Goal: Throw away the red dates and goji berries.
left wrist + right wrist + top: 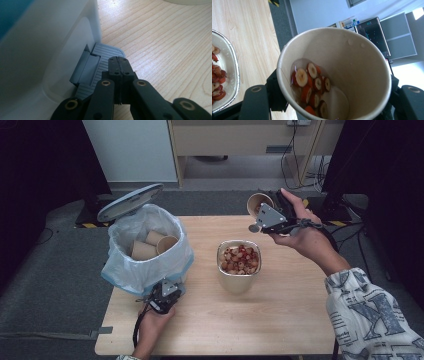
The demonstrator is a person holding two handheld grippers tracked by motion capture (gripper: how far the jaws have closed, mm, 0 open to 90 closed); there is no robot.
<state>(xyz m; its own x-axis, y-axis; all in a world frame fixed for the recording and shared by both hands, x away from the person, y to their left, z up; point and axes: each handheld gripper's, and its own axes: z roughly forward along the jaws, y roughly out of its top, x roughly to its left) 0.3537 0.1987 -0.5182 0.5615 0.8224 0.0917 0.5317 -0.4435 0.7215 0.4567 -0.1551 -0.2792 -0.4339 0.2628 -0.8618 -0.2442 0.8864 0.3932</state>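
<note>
A: Overhead, the right gripper point(264, 212) clamps a paper cup point(258, 203) tilted on its side above the table's far edge, beyond the foil bowl point(239, 261); red fruit slices point(312, 86) cling inside the cup.

B: And the left gripper point(119, 65)?

A: Jaws fully together, empty, tips resting on the grey pedal point(105, 65) of the lined bin point(145, 251); its lid point(130, 201) stands open, with used cups point(152, 245) inside.

B: What could go wrong?

A: Likely risks: slices drop onto the table point(280, 320) if the cup tips before reaching the bowl, or the lid falls if pressure slips off the pedal.

B: Any readable writing?

A: Large letters pattern the sleeve point(372, 312); no word is legible.
</note>
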